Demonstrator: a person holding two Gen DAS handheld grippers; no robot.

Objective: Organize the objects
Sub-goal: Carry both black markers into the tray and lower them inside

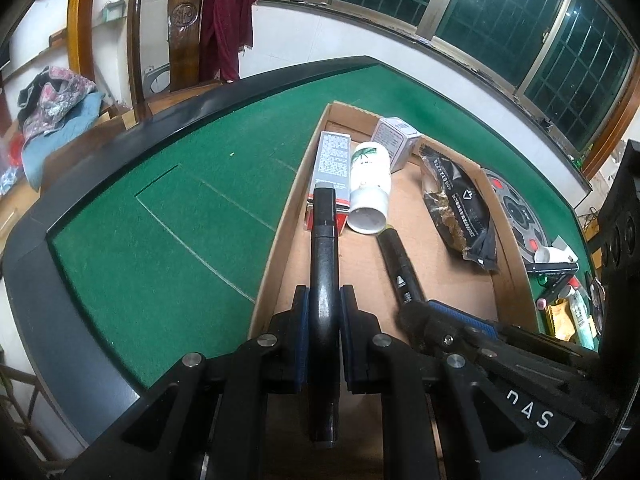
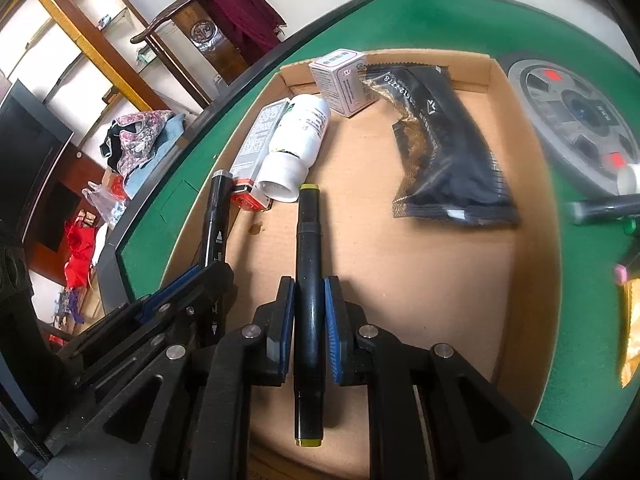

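A shallow cardboard tray [image 1: 276,240] [image 2: 532,240] lies on the green felt table. My left gripper [image 1: 324,300] is shut on a black marker [image 1: 323,248] held over the tray's left side. My right gripper [image 2: 310,296] is shut on a black marker with yellow ends [image 2: 307,248], over the tray's middle. Each gripper shows in the other's view: the right gripper [image 1: 440,316] and the left gripper [image 2: 200,280]. In the tray lie a long grey box [image 1: 331,168] [image 2: 256,140], a white bottle [image 1: 370,188] [image 2: 296,140], a small white box [image 1: 396,138] [image 2: 344,80] and a black packet [image 1: 460,204] [image 2: 448,152].
A round grey disc [image 1: 520,216] [image 2: 576,120] lies on the felt right of the tray, with small bottles, pens and packets [image 1: 564,280] beyond it. A wooden chair with a red cloth [image 1: 188,32] stands behind the black table rim [image 1: 120,152].
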